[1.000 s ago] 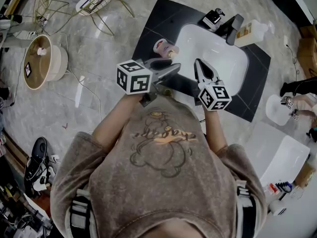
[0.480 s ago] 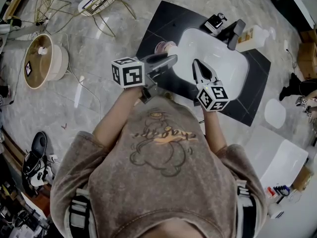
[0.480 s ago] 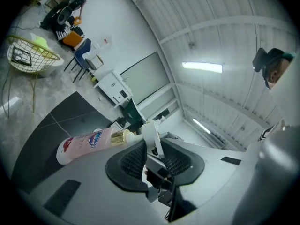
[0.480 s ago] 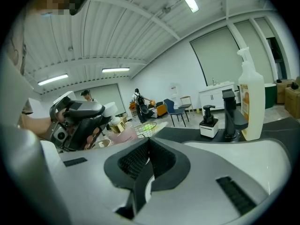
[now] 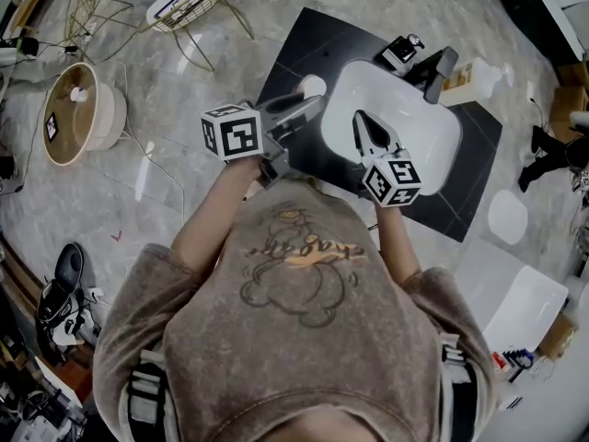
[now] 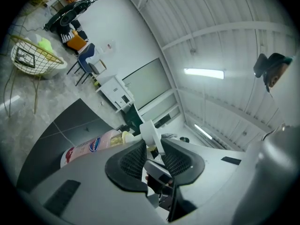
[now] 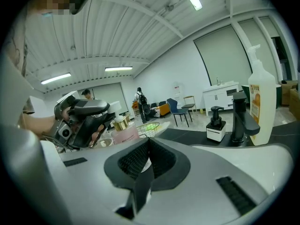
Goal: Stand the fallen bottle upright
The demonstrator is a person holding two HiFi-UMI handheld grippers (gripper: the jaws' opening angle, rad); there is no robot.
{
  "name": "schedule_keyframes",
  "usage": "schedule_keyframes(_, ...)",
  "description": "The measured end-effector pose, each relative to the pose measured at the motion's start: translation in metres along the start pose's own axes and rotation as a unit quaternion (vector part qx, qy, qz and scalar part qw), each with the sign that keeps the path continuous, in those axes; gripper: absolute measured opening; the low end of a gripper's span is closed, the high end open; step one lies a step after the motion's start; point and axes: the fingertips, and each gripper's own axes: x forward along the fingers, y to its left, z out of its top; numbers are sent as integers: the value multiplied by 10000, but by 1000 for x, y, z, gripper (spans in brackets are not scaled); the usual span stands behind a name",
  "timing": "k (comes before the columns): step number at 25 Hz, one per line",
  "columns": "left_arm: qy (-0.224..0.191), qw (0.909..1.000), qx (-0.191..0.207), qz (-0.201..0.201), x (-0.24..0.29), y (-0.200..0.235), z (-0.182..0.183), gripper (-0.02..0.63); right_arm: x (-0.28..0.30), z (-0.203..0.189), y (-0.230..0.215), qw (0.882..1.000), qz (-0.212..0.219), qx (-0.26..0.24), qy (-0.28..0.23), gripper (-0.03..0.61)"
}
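The left gripper (image 5: 308,105) is clamping the bottle (image 5: 313,85) by its white pump head, with a pad pressing on each side. The bottle is sitting at that gripper's tips, over the dark counter (image 5: 293,40) just left of the white sink (image 5: 433,132). The right gripper (image 5: 362,120) is hovering over the sink with its jaws pressed together and nothing between them. The bottle is standing off to its left, near but apart.

The head view is showing little more of the bottle than its pale top beyond the left jaws. The left gripper view is showing the pump head pinched between the pads, the gold collar, and the pink body with a blue label. That picture is rolled, with the floor at its left, so the body is running leftward from the jaws. The right gripper view alone is showing the bottle about upright, pump on top, with the pink body hanging below the left gripper. Its base is hiding behind the right gripper's own body, so contact with the counter cannot be told. This view is also showing a black faucet (image 7: 240,118), a small dispenser (image 7: 216,124) and a tall pale jug (image 7: 261,102).
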Motion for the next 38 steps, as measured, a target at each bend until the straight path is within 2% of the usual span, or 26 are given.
schedule_keyframes(4, -106, 9999, -83, 3, -1, 6, 10, 106, 9, 2, 1, 10000, 46, -18, 9, -3)
schedule_keyframes(12, -359, 9976, -578, -95, -5, 19, 29, 106, 23, 7, 0, 10000, 76, -34, 3, -3)
schedule_keyframes(26, -354, 9980, -514, -74, -7, 29, 31, 114, 41, 14, 4, 9999, 140, -58, -19, -3)
schedule_keyframes(38, -416, 9973, -586, -143, -7, 20, 27, 114, 28, 9, 6, 9999, 99, -61, -12, -3)
